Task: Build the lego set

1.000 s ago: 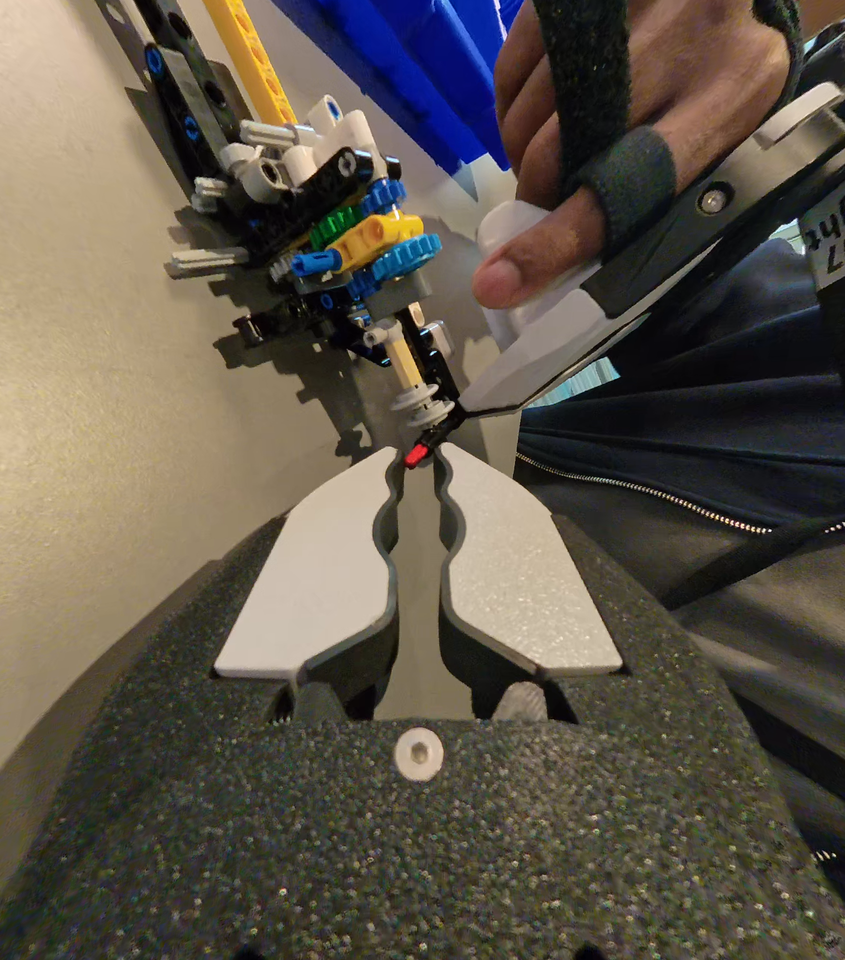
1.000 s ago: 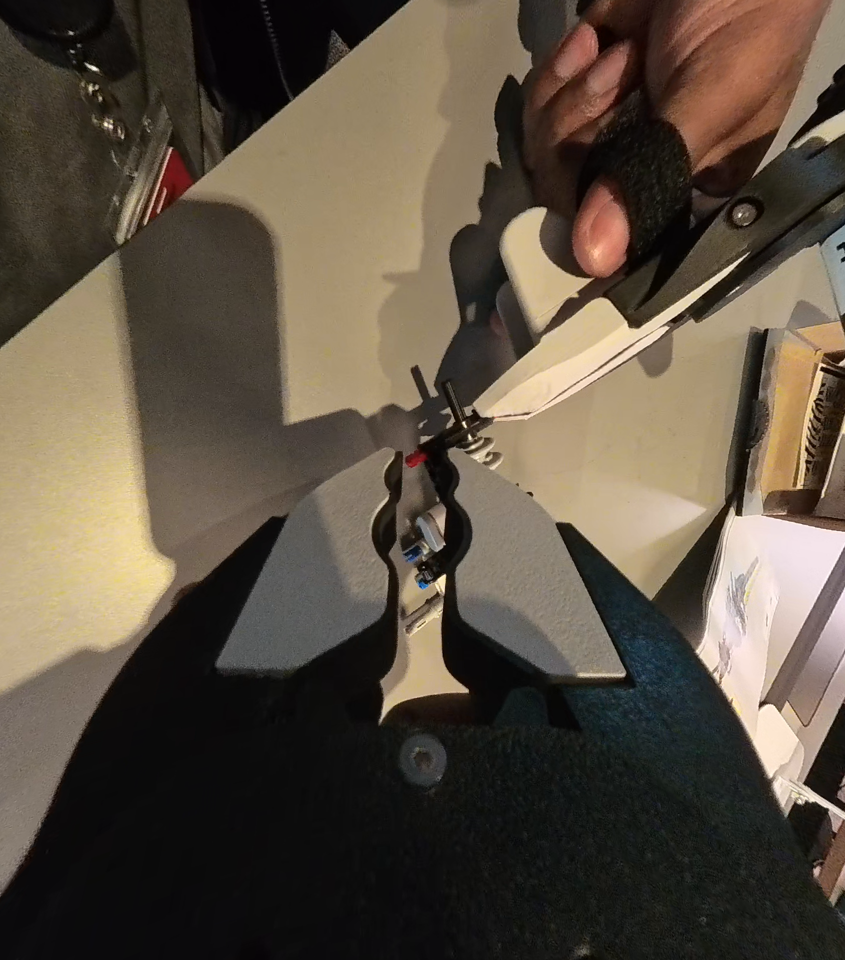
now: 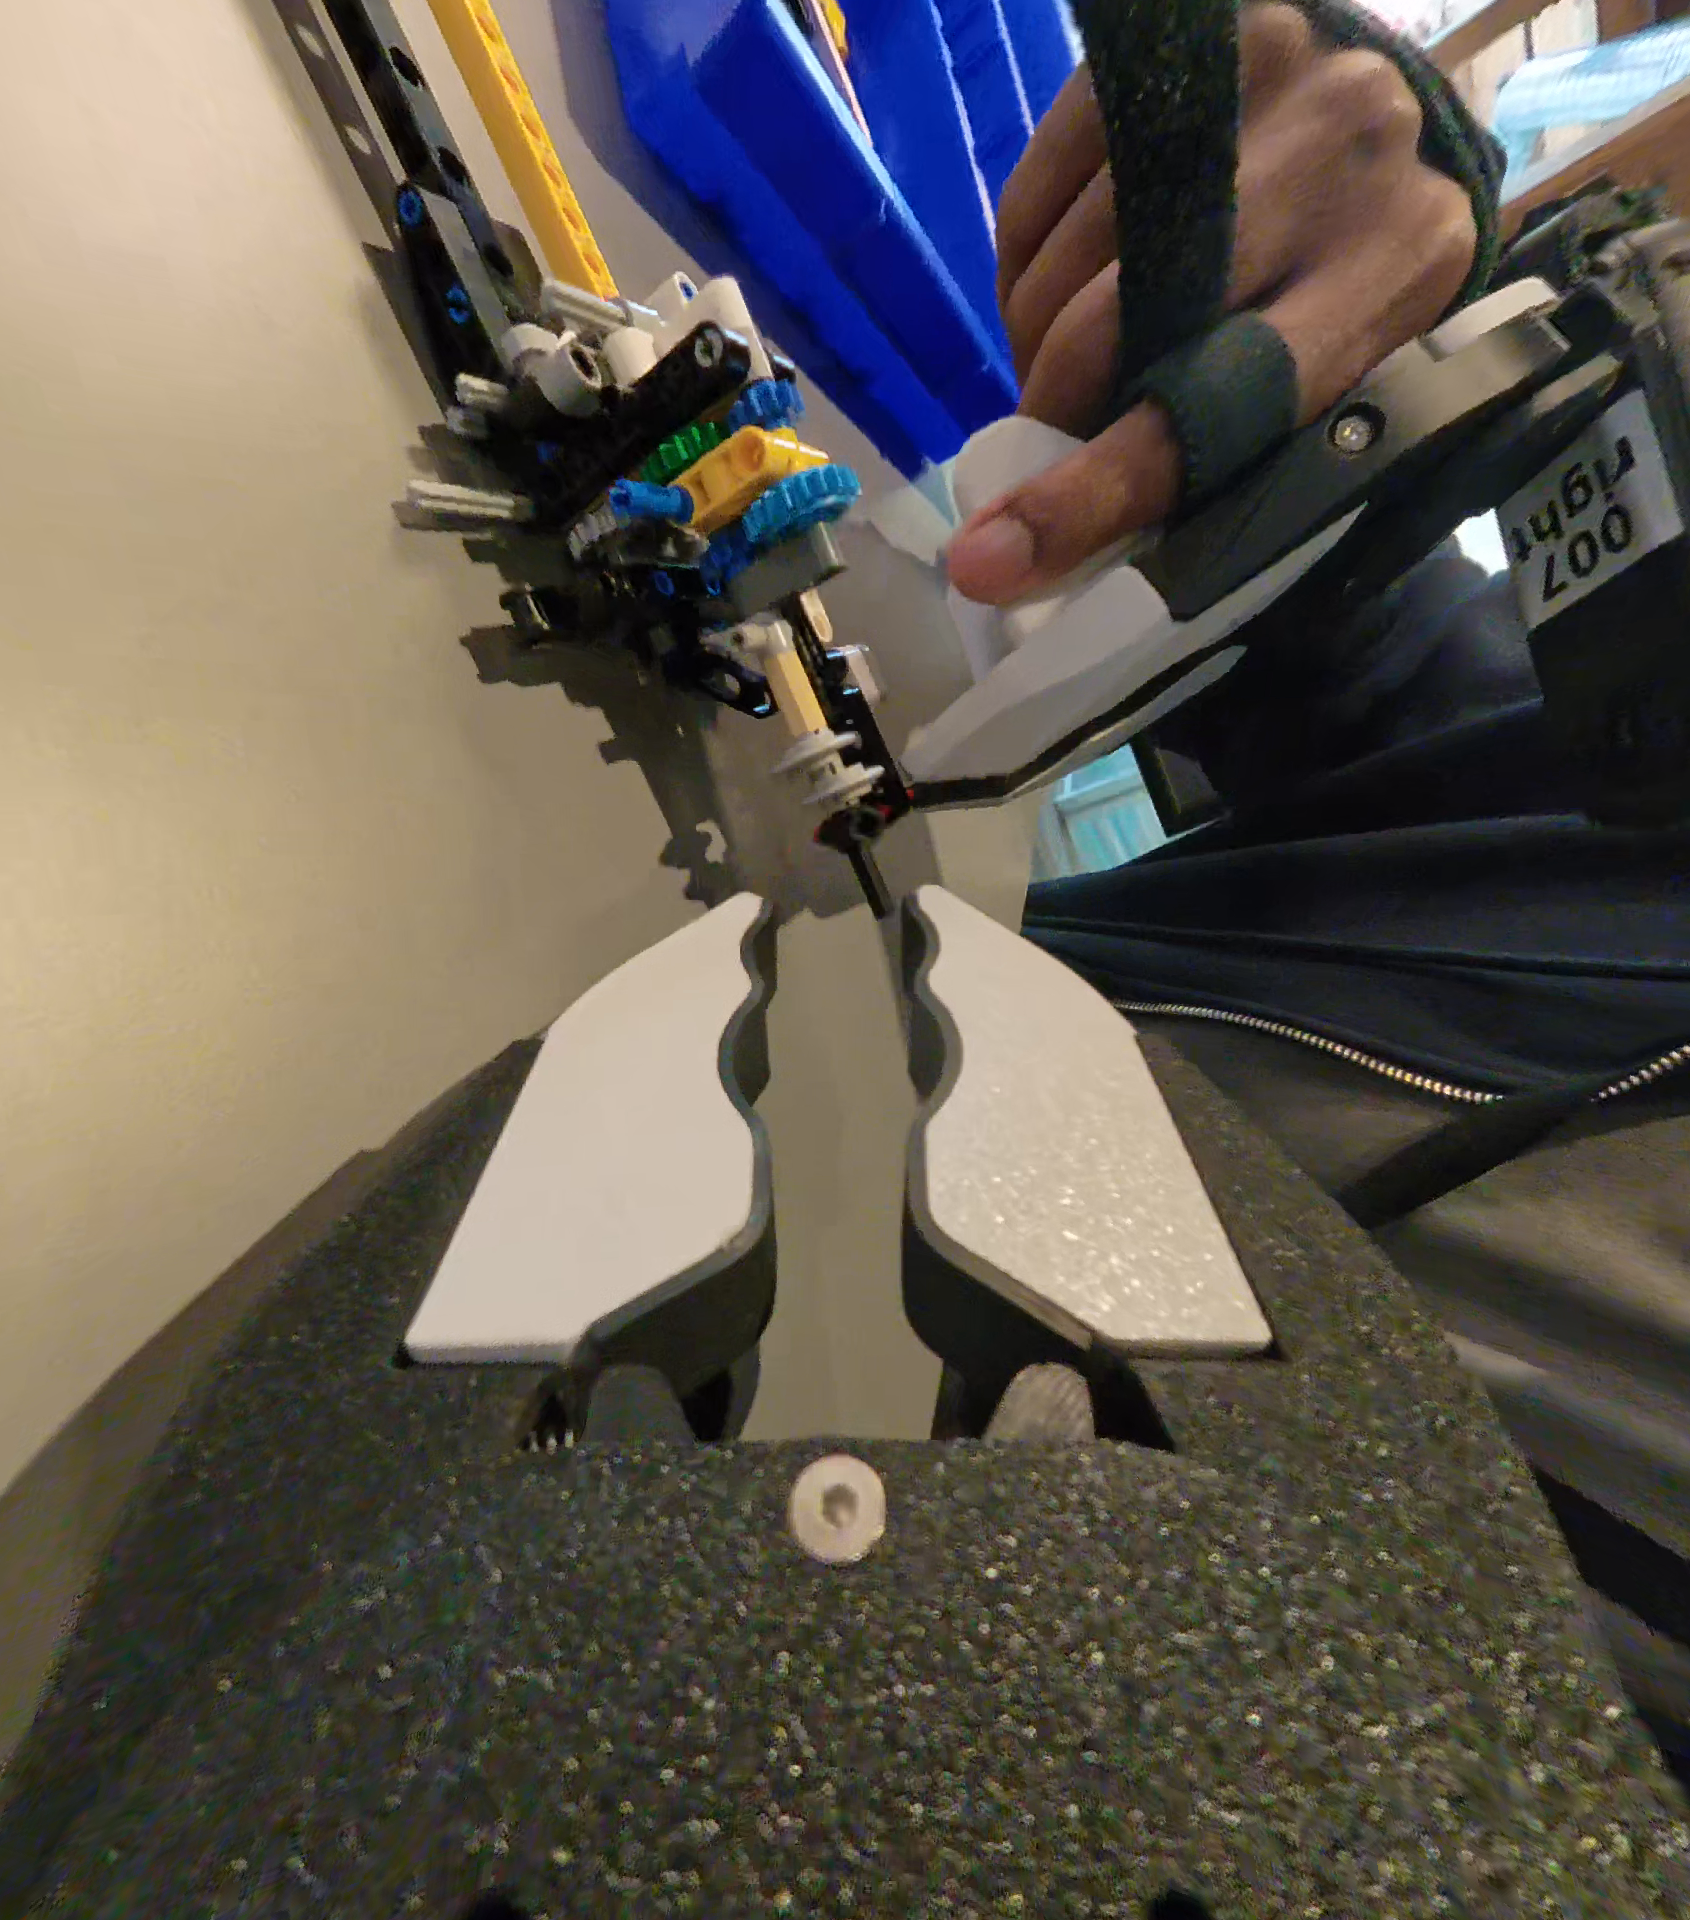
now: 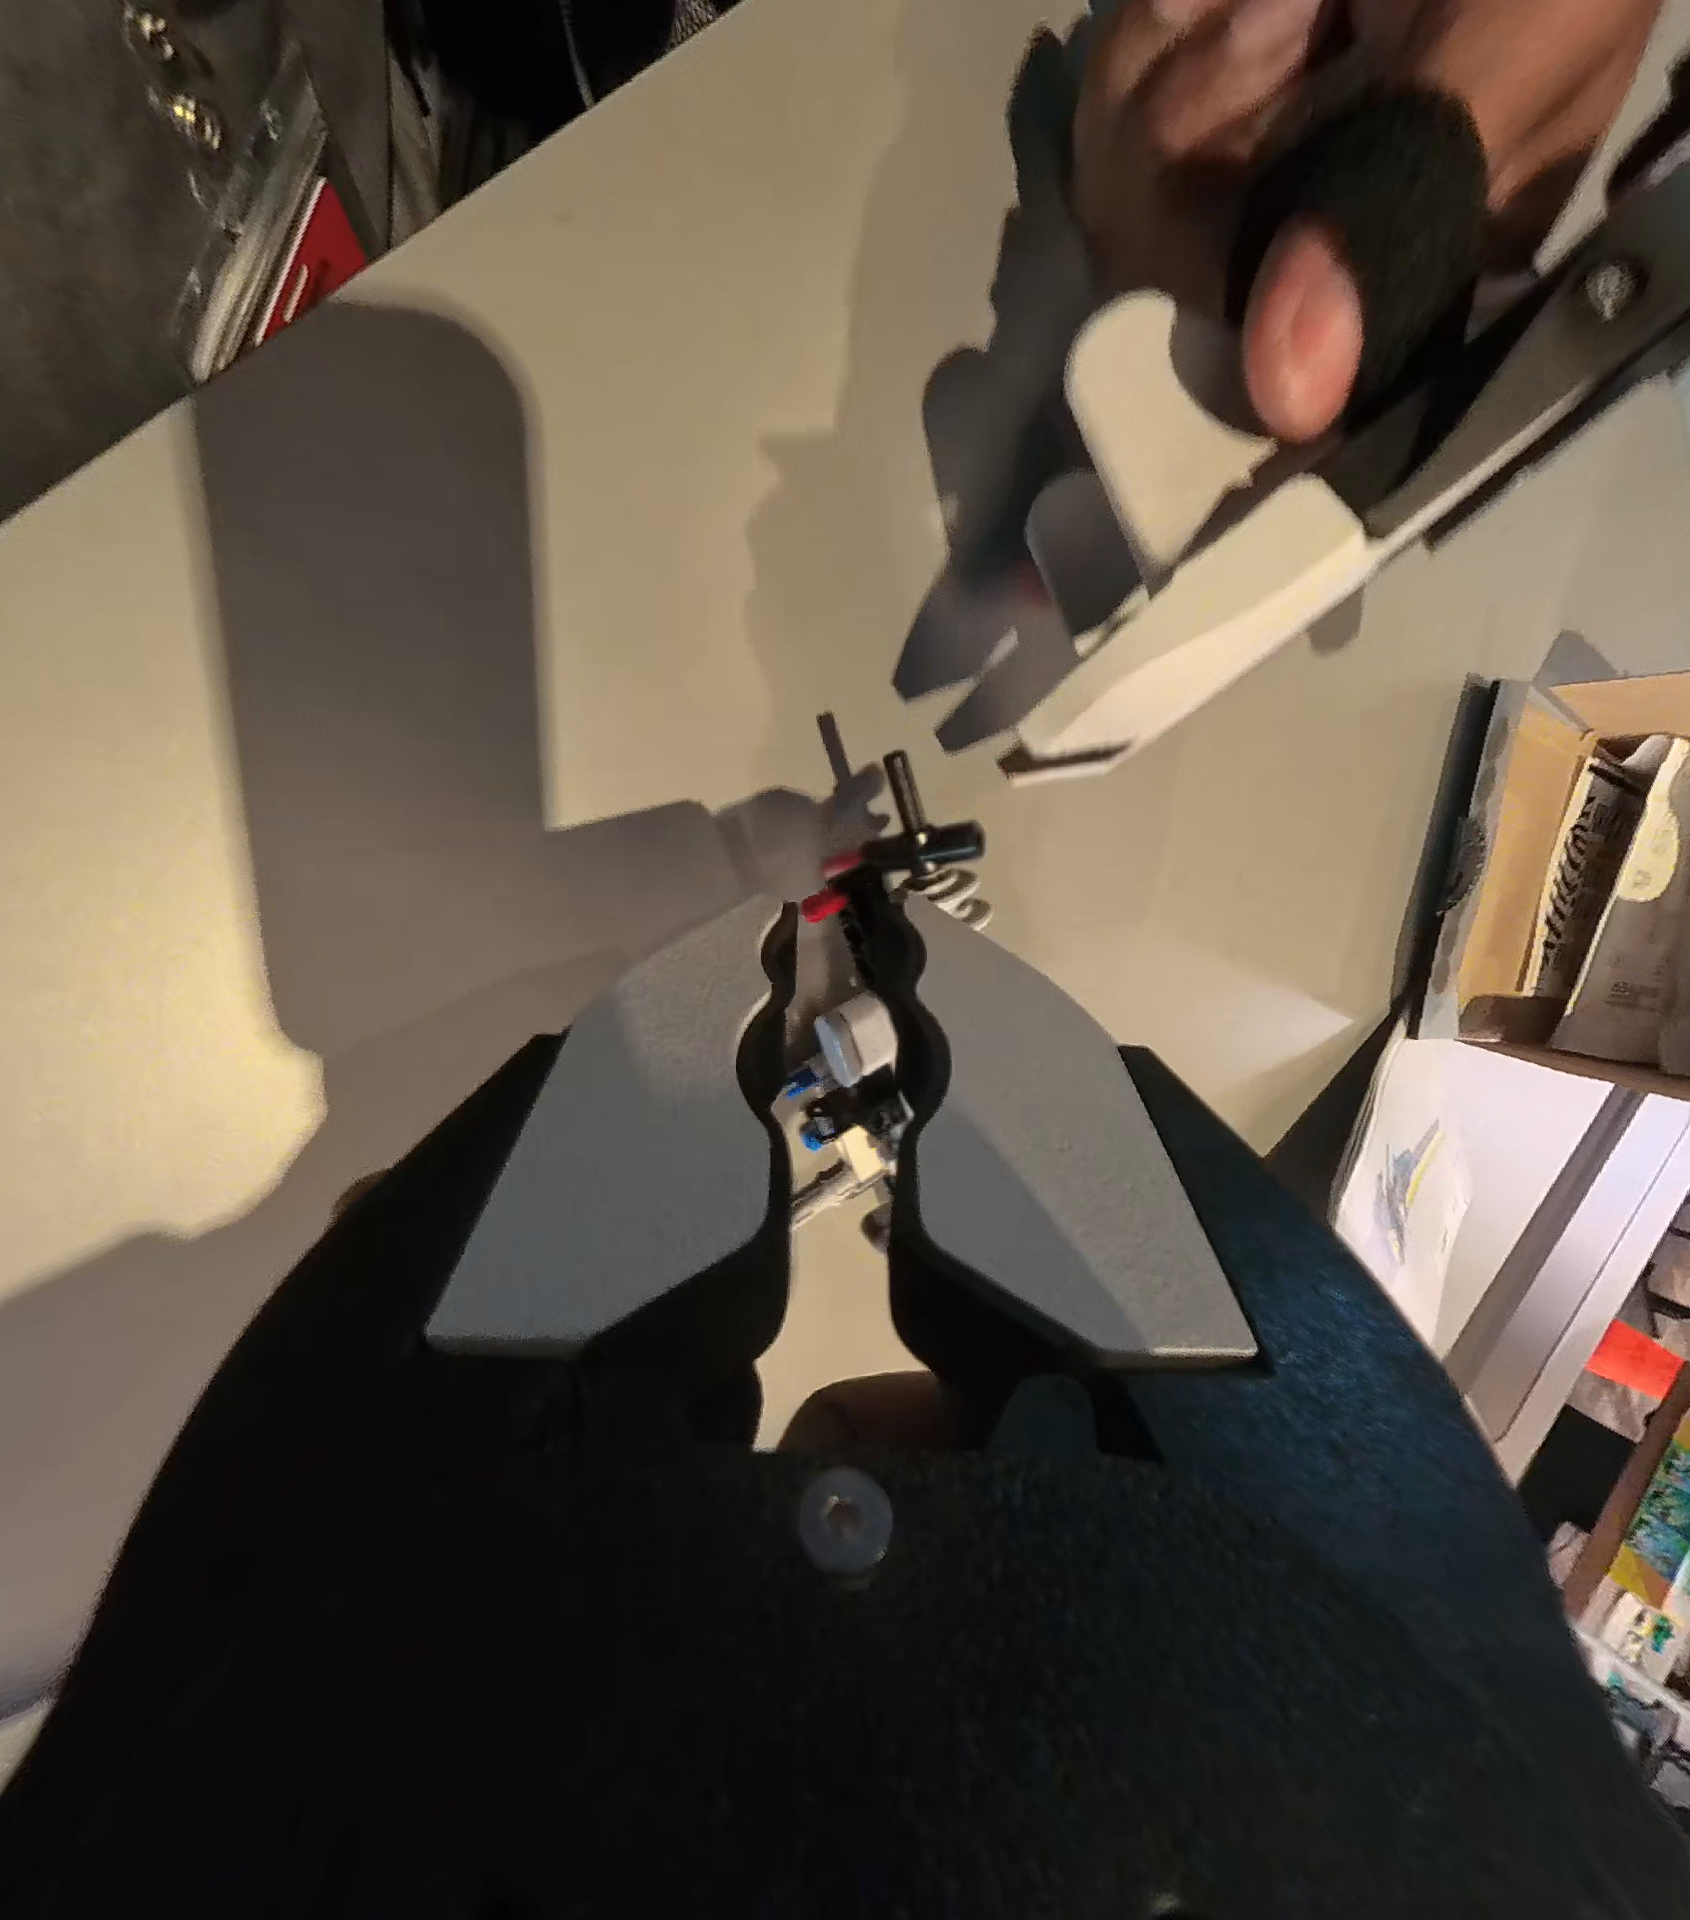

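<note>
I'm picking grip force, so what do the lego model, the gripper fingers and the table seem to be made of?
The lego model looks like hard moulded plastic: glossy, bright solid colours, crisp gear teeth. The left gripper fingers look like rigid grey plastic or coated metal with a fine, speckled matte grain and darker edges; which one is unclear. The table appears smooth, matte, beige, perhaps laminate.

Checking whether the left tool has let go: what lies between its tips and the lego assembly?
Nothing: in the right wrist view, only bare table shows between the left tool and the lego assembly.
</note>
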`<state>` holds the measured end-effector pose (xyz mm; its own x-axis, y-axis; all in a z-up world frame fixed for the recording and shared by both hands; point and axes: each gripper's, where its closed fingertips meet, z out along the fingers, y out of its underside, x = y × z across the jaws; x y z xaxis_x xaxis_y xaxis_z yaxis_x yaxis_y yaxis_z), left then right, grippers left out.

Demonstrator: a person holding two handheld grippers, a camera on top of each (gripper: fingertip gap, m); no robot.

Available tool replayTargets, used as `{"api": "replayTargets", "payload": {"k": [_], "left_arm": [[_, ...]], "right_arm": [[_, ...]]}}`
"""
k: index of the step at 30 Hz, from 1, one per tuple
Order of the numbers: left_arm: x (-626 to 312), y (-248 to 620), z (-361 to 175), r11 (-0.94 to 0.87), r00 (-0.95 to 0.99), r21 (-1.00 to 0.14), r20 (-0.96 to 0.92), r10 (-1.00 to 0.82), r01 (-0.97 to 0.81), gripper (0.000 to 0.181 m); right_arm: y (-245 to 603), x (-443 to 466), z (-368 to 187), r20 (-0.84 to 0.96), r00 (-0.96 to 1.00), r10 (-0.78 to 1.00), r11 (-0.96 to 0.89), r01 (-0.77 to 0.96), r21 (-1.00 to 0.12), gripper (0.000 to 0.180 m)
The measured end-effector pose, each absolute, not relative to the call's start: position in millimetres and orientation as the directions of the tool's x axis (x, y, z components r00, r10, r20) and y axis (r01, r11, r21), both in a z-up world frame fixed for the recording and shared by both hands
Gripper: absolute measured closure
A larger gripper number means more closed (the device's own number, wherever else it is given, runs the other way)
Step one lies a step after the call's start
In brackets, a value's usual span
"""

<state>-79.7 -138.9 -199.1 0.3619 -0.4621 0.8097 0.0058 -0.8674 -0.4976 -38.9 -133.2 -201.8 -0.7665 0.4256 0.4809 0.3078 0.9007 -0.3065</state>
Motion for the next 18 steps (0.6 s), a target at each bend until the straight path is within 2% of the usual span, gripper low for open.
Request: {"api": "replayTargets", "payload": {"k": [10, 18], "left_arm": [[-63.8, -150.5, -205.8, -0.815, 0.490, -0.580, 0.717, -0.496, 0.024, 0.158], [-61.2, -149.0, -207.4, -0.796, 0.522, -0.605, 0.686, -0.508, 0.020, 0.158]], "right_arm": [[-135.4, -40.9, -205.6, 0.445, -0.829, 0.339, 0.936, 0.249, -0.248, 0.162], [-133.8, -46.0, -206.4, 0.413, -0.872, 0.264, 0.961, 0.200, -0.191, 0.162]]}}
